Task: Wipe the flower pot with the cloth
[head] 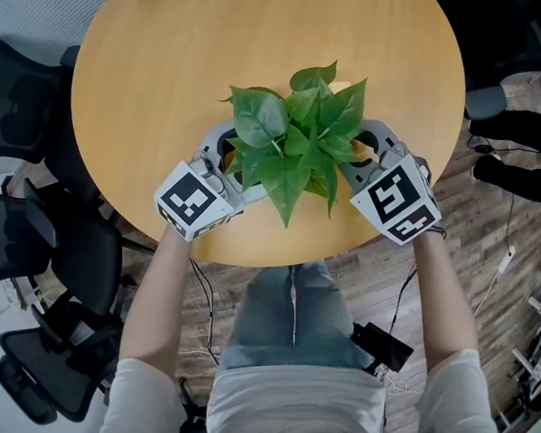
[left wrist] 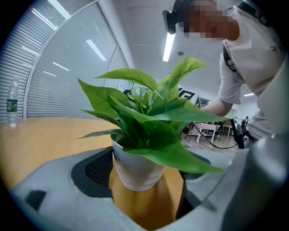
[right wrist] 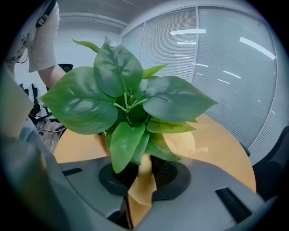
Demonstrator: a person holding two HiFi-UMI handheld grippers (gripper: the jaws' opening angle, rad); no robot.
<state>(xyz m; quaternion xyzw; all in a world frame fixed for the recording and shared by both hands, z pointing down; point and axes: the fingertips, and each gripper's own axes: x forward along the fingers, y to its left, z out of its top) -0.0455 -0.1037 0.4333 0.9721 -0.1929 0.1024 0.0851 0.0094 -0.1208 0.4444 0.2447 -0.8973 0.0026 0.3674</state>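
Tabletop: one flower pot between spread left fingers, one cloth in right fingers' pinch

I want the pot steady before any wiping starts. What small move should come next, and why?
Probably close the left gripper on the white pot. The pot stands between its open jaws, with a gap showing on one side, so nothing grips it yet. The right gripper already pinches the cloth beneath the leaves, so wiping could follow.
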